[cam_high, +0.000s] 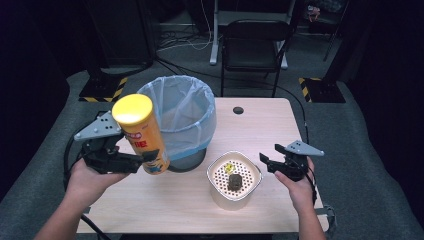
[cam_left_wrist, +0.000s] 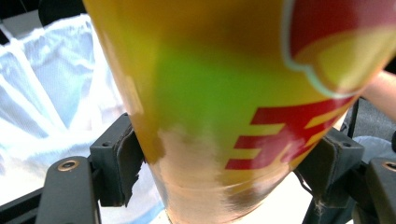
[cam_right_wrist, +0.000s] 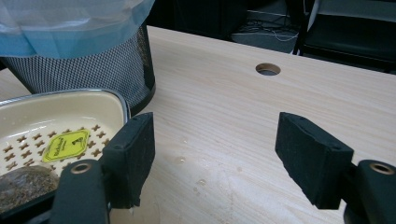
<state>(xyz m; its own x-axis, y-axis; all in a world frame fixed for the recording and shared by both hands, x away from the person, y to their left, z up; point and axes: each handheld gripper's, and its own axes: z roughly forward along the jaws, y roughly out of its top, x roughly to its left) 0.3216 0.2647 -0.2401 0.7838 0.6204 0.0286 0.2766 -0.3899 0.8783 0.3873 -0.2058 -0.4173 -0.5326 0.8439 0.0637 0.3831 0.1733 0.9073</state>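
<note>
Bright lit table, dark surroundings, blurred close-up

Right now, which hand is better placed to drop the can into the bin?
Left. The left gripper already clamps the can, lifted right beside the bin. The right gripper is open and empty, by the tray.

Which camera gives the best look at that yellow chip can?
The high view: it shows the whole chip can, yellow lid on top, clamped low in the left gripper beside the bin. The left gripper view shows a blurred close-up of its side between the pads.
</note>
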